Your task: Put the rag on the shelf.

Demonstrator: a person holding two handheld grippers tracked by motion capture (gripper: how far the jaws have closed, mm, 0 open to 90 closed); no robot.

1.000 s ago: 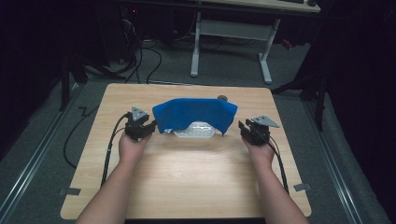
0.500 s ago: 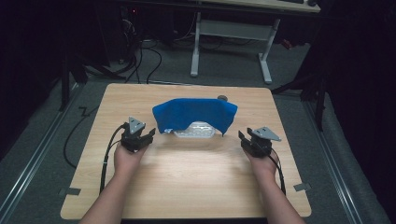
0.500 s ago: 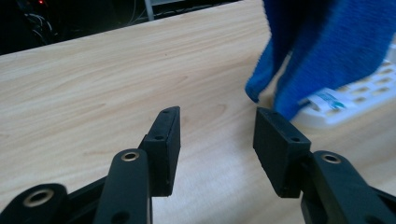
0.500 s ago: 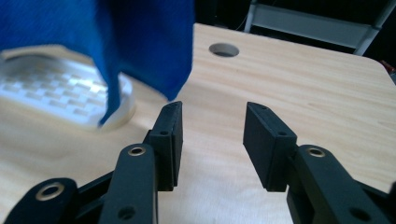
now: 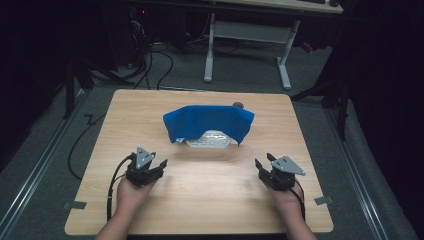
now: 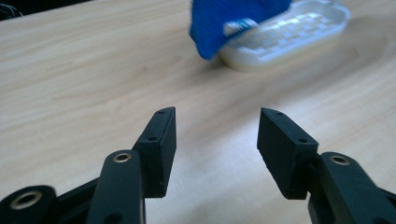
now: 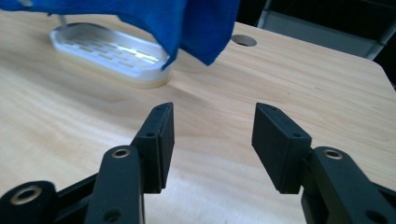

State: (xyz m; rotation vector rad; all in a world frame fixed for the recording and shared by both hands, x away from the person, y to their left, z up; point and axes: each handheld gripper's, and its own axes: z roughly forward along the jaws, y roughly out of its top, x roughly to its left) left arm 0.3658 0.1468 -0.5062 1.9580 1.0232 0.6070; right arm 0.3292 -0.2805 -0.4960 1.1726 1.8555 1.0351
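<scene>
A blue cloth hangs draped in an arch over a white slotted tray at the table's middle. My left gripper is open near the front left, well short of the cloth. My right gripper is open near the front right, also apart from it. In the left gripper view the left gripper has bare wood between its jaws, with the cloth's corner and the tray ahead. In the right gripper view the right gripper is empty, and the cloth overhangs the tray.
The wooden table has a round cable hole behind the cloth. A black cable trails from the left gripper over the front left. Beyond the table stand a white desk frame and floor cables.
Both grippers have drawn back from the cloth's two ends toward the table's front edge. The cloth and tray have stayed in place.
</scene>
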